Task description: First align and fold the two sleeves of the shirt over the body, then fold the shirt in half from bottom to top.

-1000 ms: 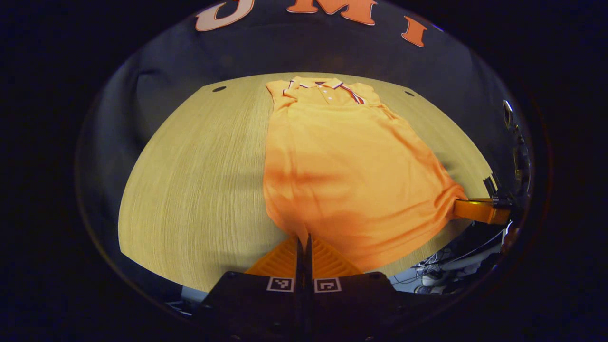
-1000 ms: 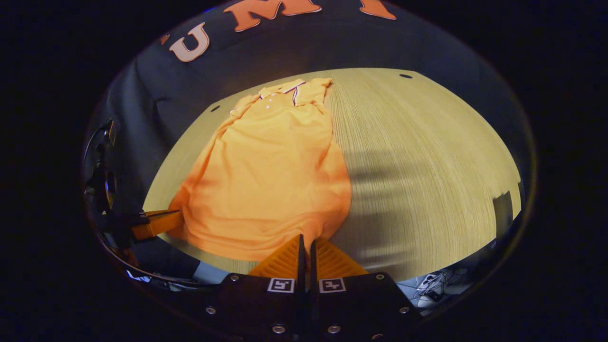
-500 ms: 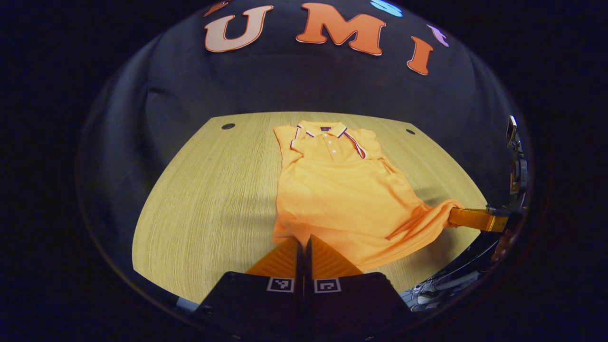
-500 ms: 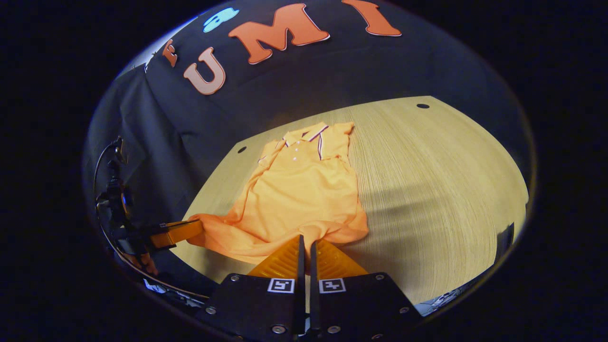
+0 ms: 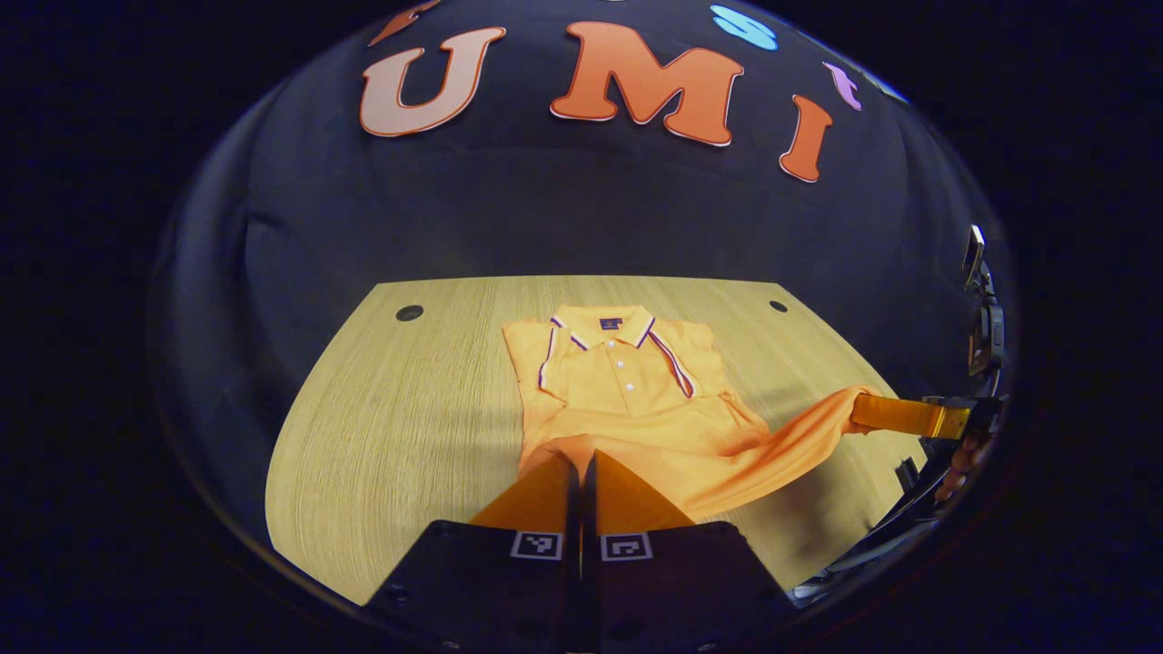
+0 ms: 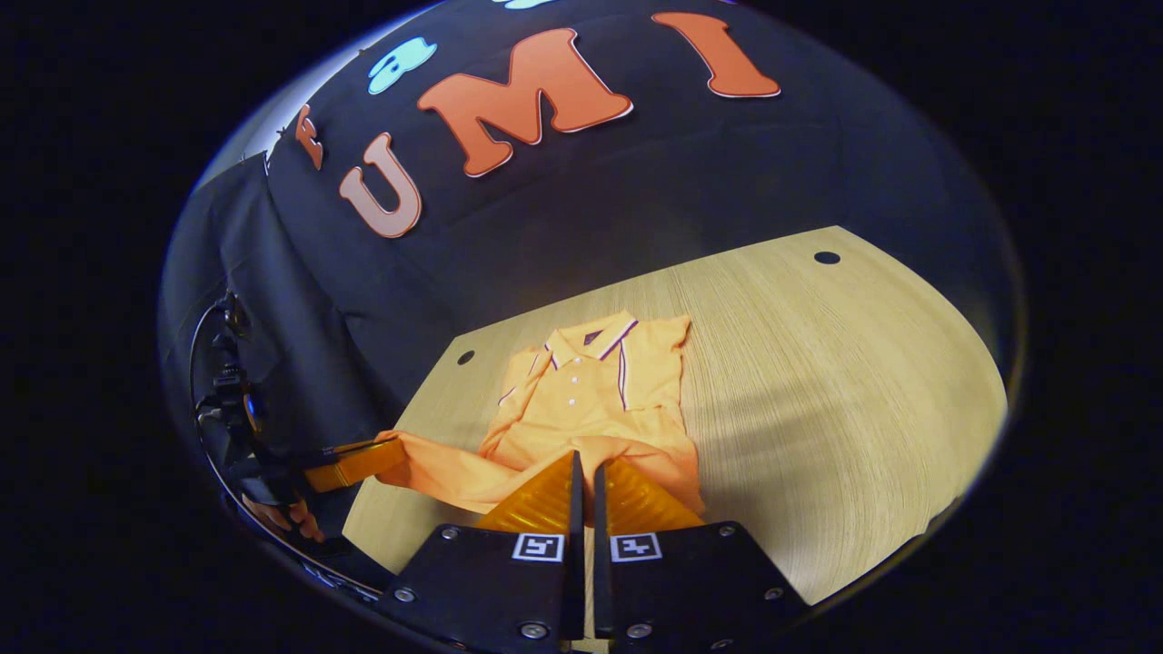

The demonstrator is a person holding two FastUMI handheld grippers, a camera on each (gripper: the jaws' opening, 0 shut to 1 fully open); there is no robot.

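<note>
In the left gripper view, we see our left tongs (image 5: 581, 468) at six o'clock, clamped on the lifted hem of the orange shirt (image 5: 627, 381). In the right gripper view, our right tongs (image 6: 584, 468) pinch the hem's other corner at six o'clock. The hem hangs raised between the two. Beyond, the shirt's body lies flat mid-tabletop (image 5: 409, 409), sleeves folded in, and its striped collar (image 5: 604, 325) sits toward twelve o'clock, near the far edge.
</note>
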